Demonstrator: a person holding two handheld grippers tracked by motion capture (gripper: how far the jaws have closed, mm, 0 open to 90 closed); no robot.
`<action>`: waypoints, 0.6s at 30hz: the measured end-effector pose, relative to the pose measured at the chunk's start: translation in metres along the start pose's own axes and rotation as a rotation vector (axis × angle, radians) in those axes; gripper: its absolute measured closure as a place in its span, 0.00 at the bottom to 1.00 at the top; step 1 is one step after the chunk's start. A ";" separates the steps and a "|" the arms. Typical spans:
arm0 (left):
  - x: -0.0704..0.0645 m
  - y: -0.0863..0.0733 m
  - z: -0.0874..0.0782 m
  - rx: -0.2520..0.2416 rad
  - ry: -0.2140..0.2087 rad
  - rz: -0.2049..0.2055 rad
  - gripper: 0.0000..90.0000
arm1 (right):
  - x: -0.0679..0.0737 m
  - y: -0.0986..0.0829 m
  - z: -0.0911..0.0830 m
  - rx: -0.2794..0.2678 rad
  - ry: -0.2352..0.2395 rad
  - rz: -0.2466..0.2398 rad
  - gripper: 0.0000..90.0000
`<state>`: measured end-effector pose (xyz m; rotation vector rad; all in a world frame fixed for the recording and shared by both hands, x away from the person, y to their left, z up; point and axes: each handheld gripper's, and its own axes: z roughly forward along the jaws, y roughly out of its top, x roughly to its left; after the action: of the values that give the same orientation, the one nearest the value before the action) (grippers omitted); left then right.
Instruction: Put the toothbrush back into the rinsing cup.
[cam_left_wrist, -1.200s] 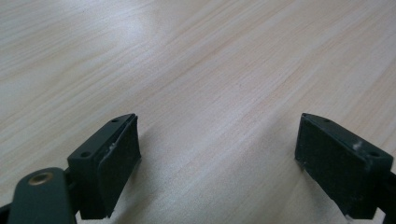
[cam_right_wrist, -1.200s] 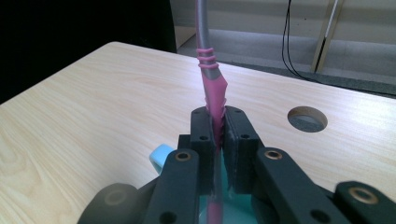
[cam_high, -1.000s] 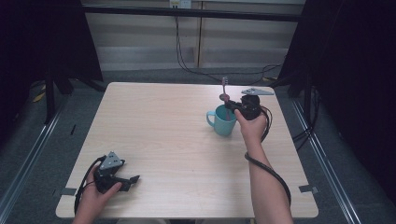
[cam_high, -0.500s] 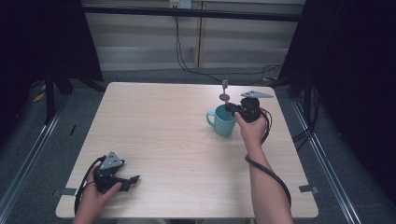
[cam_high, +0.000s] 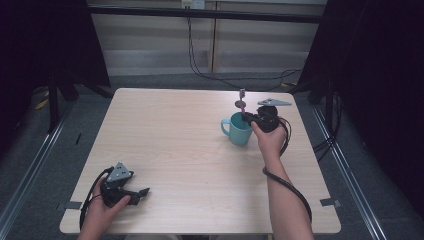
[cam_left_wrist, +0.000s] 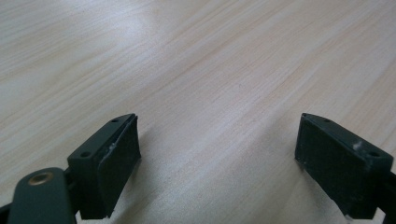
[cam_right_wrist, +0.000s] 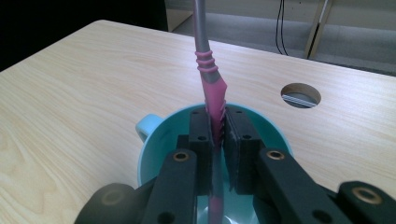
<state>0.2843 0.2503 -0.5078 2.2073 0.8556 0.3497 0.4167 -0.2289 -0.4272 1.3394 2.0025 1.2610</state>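
A teal mug (cam_high: 236, 133) stands on the far right part of the wooden table (cam_high: 175, 145). Right above it my right gripper (cam_high: 246, 117) is shut on a utensil (cam_high: 242, 94) that stands upright. In the right gripper view the jaws of the right gripper (cam_right_wrist: 217, 127) pinch the utensil's pink ribbed part (cam_right_wrist: 214, 95); its grey shaft rises out of frame and its lower end reaches down into the mug (cam_right_wrist: 156, 137). My left gripper (cam_high: 141, 194) rests at the near left of the table, open, with bare wood between the jaws of the left gripper (cam_left_wrist: 217, 149).
A round cable hole (cam_right_wrist: 301, 94) is cut in the tabletop just beyond the mug. Black frame posts (cam_high: 54, 95) stand to the left of the table, and cables (cam_high: 220, 75) lie on the floor behind it.
The right gripper and the utensil have shifted very slightly over the mug. The left gripper has stayed put.
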 end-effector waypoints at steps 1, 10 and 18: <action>0.000 0.000 0.000 0.000 0.000 0.000 0.15 | 0.000 0.000 0.000 0.000 0.005 -0.001 0.90; 0.000 0.000 0.000 0.000 0.000 0.000 0.15 | -0.002 -0.003 -0.003 0.005 -0.004 -0.001 0.79; 0.000 0.000 0.000 0.001 0.000 0.001 0.15 | -0.001 0.004 -0.011 0.023 0.002 -0.020 0.60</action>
<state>0.2843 0.2503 -0.5077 2.2085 0.8554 0.3499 0.4108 -0.2344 -0.4187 1.3253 2.0325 1.2348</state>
